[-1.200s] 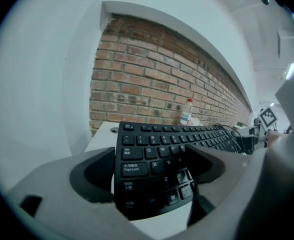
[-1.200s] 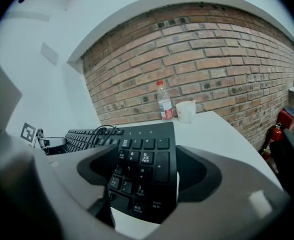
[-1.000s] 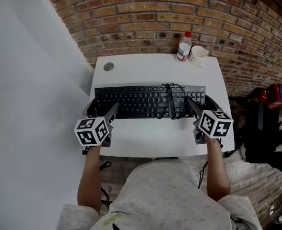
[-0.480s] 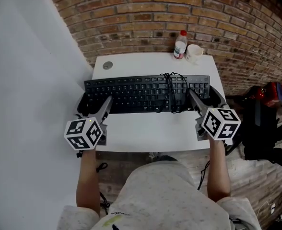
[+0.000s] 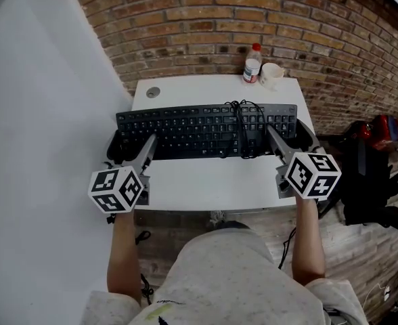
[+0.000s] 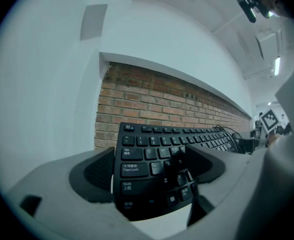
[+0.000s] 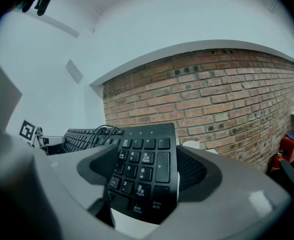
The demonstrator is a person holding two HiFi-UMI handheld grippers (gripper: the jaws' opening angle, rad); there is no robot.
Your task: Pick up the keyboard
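A black full-size keyboard (image 5: 199, 131) hangs level above the white table (image 5: 212, 189), with its cable (image 5: 243, 128) coiled on the keys. My left gripper (image 5: 130, 146) is shut across the keyboard's left end. In the left gripper view the keyboard (image 6: 147, 156) sits between both pads (image 6: 99, 176) at the Caps Lock side. My right gripper (image 5: 292, 135) is shut across the right end. The right gripper view shows the number pad (image 7: 142, 166) clamped between its jaws.
A plastic bottle with a red cap (image 5: 252, 63) and a white cup (image 5: 272, 75) stand at the table's back right, by the brick wall. A round grommet (image 5: 153, 93) sits at the back left. A red object (image 5: 383, 134) and dark gear (image 5: 361, 178) lie on the floor to the right.
The keyboard has come up off the table, held at both ends, and shifted slightly left. Both grippers rose with it; the last half second shows little further motion.
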